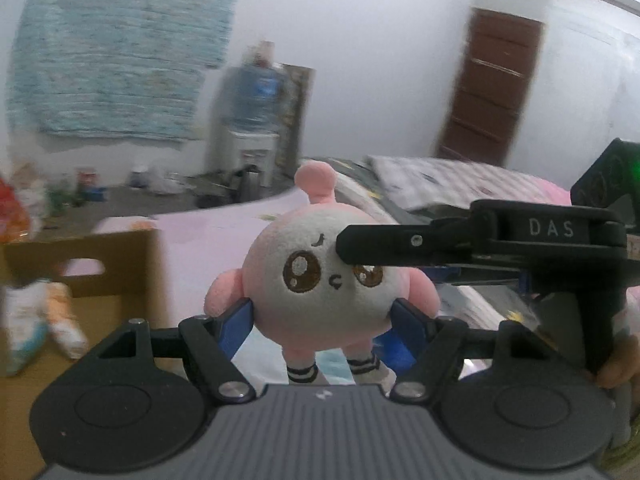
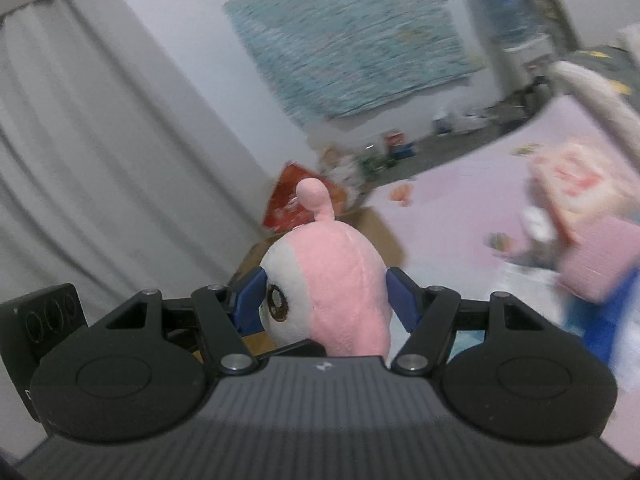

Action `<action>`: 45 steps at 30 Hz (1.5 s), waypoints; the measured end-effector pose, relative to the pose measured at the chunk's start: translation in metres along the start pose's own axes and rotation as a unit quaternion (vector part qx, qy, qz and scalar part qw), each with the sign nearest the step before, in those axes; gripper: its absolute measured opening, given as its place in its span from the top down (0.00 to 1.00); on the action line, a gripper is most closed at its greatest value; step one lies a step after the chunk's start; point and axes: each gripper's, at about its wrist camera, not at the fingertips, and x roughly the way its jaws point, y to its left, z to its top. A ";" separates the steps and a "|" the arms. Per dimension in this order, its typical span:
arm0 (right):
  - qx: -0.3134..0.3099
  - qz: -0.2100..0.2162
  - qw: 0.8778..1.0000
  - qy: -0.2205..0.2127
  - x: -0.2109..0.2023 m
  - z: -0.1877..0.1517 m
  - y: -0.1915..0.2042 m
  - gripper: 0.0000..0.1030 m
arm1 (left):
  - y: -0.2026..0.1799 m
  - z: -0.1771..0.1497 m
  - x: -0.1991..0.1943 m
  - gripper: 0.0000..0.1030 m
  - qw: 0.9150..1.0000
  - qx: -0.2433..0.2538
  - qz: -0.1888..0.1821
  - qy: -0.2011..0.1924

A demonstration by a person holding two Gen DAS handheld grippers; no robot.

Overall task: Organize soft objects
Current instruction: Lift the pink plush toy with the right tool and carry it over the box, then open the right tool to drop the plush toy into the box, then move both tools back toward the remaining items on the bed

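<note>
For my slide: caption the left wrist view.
Both grippers' jaws clamp a round pink-and-white plush toy above a cardboard box.

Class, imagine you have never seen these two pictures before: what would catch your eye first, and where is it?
The round pink and white plush toy, front and centre, gripped by both the left gripper and the right gripper, jaws pressed to its sides. Behind it, a blue-green wall hanging upper left and a brown door at right.

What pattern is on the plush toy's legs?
Black and white stripes on the plush toy's legs, clearest in the left wrist view.
</note>
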 end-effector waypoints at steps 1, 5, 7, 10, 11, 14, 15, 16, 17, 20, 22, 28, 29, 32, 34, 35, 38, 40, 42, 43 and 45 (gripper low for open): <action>-0.005 0.009 1.000 0.009 0.015 0.007 0.009 0.36 | 0.012 0.005 -0.003 0.25 1.000 -0.006 0.011 0.000; -0.029 0.026 0.998 0.052 0.076 0.030 0.045 0.36 | 0.063 0.023 -0.010 0.25 0.998 -0.027 0.049 0.009; -0.043 0.022 0.996 0.074 0.106 0.037 0.062 0.36 | 0.091 0.030 -0.004 0.25 0.997 -0.048 0.060 0.024; -0.062 0.007 0.992 0.111 0.154 0.046 0.085 0.36 | 0.133 0.039 0.013 0.25 0.993 -0.077 0.072 0.049; -0.066 0.000 0.990 0.125 0.172 0.049 0.090 0.36 | 0.145 0.041 0.019 0.25 0.992 -0.084 0.076 0.057; -0.066 -0.016 0.985 0.160 0.217 0.056 0.100 0.36 | 0.175 0.044 0.036 0.26 0.988 -0.091 0.092 0.079; -0.064 -0.021 0.984 0.168 0.232 0.059 0.101 0.36 | 0.182 0.046 0.043 0.26 0.987 -0.092 0.097 0.086; -0.062 -0.027 0.982 0.178 0.247 0.059 0.102 0.36 | 0.189 0.048 0.051 0.26 0.986 -0.092 0.102 0.093; -0.062 -0.032 0.980 0.186 0.258 0.059 0.103 0.36 | 0.197 0.047 0.054 0.26 0.985 -0.094 0.105 0.098; -0.065 -0.048 0.976 0.201 0.288 0.054 0.101 0.35 | 0.218 0.047 0.073 0.26 0.981 -0.102 0.113 0.116; -0.064 -0.056 0.974 0.208 0.312 0.052 0.094 0.35 | 0.230 0.044 0.083 0.26 0.979 -0.108 0.117 0.126; -0.055 -0.070 0.970 0.225 0.356 0.046 0.074 0.36 | 0.239 0.038 0.107 0.34 0.977 -0.105 0.120 0.144; -0.056 -0.068 0.970 0.225 0.359 0.045 0.075 0.36 | 0.240 0.039 0.110 0.36 0.977 -0.108 0.117 0.145; -0.079 -0.075 0.970 0.218 0.366 0.047 0.076 0.36 | 0.245 0.038 0.121 0.36 0.975 -0.110 0.122 0.149; -0.087 -0.082 0.969 0.215 0.372 0.048 0.073 0.36 | 0.248 0.036 0.124 0.36 0.974 -0.112 0.126 0.152; -0.088 -0.084 0.969 0.213 0.372 0.048 0.072 0.36 | 0.250 0.034 0.125 0.35 0.974 -0.113 0.128 0.152; -0.083 -0.084 0.972 0.203 0.369 0.053 0.066 0.36 | 0.251 0.032 0.124 0.35 0.973 -0.116 0.131 0.151; -0.075 -0.077 0.976 0.192 0.361 0.058 0.060 0.36 | 0.249 0.032 0.120 0.34 0.973 -0.115 0.134 0.148; -0.062 -0.068 0.980 0.179 0.350 0.064 0.056 0.36 | 0.246 0.034 0.116 0.31 0.974 -0.112 0.139 0.142; -0.056 -0.063 0.981 0.172 0.344 0.067 0.054 0.36 | 0.244 0.036 0.112 0.30 0.974 -0.111 0.142 0.139; -0.042 -0.054 0.985 0.157 0.326 0.074 0.048 0.36 | 0.239 0.039 0.105 0.29 0.974 -0.110 0.146 0.132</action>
